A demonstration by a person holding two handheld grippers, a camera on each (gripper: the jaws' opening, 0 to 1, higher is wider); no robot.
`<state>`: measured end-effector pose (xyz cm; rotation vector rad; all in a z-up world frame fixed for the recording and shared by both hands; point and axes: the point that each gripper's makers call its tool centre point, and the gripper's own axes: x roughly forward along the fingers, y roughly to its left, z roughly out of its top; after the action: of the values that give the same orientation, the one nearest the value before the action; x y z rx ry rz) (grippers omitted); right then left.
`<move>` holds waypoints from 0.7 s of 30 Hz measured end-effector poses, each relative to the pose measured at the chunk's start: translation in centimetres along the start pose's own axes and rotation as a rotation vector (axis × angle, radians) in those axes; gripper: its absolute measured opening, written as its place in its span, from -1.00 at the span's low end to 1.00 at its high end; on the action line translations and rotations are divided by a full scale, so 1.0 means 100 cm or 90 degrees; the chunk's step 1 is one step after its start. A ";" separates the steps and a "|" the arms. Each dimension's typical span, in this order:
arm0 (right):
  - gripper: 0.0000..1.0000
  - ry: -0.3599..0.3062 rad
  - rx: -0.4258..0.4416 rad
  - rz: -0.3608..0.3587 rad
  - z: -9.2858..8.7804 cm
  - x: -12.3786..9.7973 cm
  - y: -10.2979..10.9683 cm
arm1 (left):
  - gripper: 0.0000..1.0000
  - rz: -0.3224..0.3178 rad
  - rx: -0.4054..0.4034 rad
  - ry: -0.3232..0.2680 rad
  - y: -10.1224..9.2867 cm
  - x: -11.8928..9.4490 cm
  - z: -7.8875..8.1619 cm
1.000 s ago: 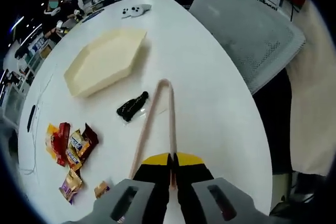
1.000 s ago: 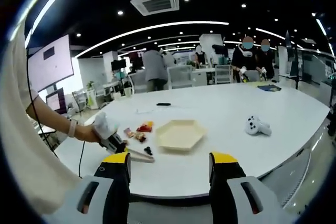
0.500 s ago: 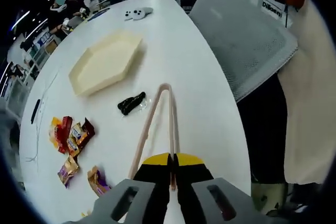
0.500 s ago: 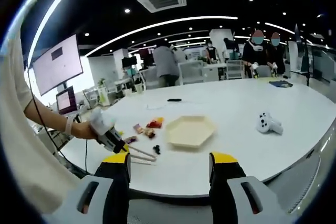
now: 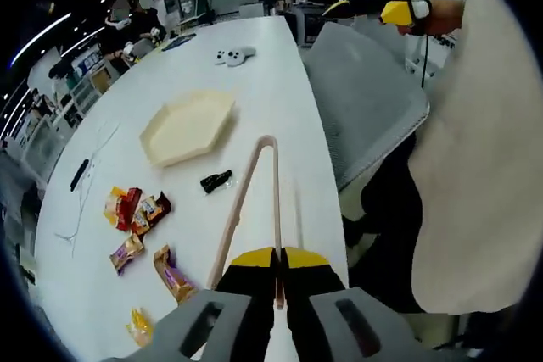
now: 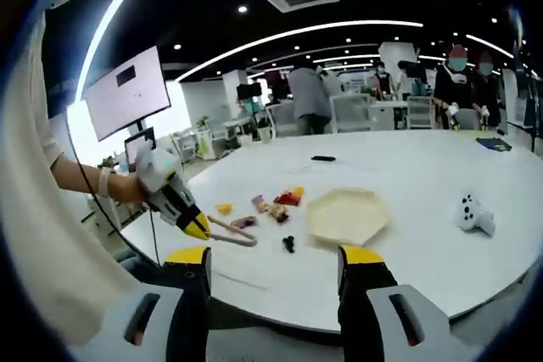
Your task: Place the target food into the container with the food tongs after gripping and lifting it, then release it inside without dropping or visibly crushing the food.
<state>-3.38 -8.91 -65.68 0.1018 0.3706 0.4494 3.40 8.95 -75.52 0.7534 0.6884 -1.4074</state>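
My left gripper point(image 5: 276, 262) is shut on the pink food tongs point(image 5: 273, 184), which reach forward above the white table point(image 5: 280, 82). Their joined end hangs near a small black piece of food point(image 5: 215, 181) lying on the table. Just beyond that lies the cream hexagonal tray point(image 5: 188, 127). In the right gripper view, my right gripper point(image 6: 273, 273) is open and holds nothing, well back from the table edge. There the left gripper point(image 6: 195, 225) holds the tongs point(image 6: 233, 232) left of the black food point(image 6: 289, 244) and the tray point(image 6: 346, 215).
Several wrapped candies point(image 5: 136, 209) lie left of the tongs. A white game controller point(image 5: 235, 56) sits at the far end and a dark phone point(image 6: 322, 158) lies further in. A grey mesh chair point(image 5: 361, 99) stands at the table's right edge. People stand behind.
The left gripper has drawn up and back from the table with the tongs, so the food and tray look smaller. The right gripper's view has swung slightly; it stays open.
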 end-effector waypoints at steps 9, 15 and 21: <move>0.23 0.014 -0.024 0.036 0.003 0.006 0.005 | -1.00 -0.003 0.018 -0.037 -0.010 -0.017 0.021; 0.21 0.013 -0.043 0.072 0.009 0.010 0.016 | -1.00 -0.018 0.048 -0.077 -0.018 -0.030 0.042; 0.16 -0.010 -0.052 0.097 0.018 0.010 0.026 | -1.00 -0.052 0.102 -0.096 -0.037 -0.043 0.065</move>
<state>-2.94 -6.19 -63.90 0.0540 0.3298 0.6139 -0.67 6.25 -68.44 0.7419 0.4972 -1.5907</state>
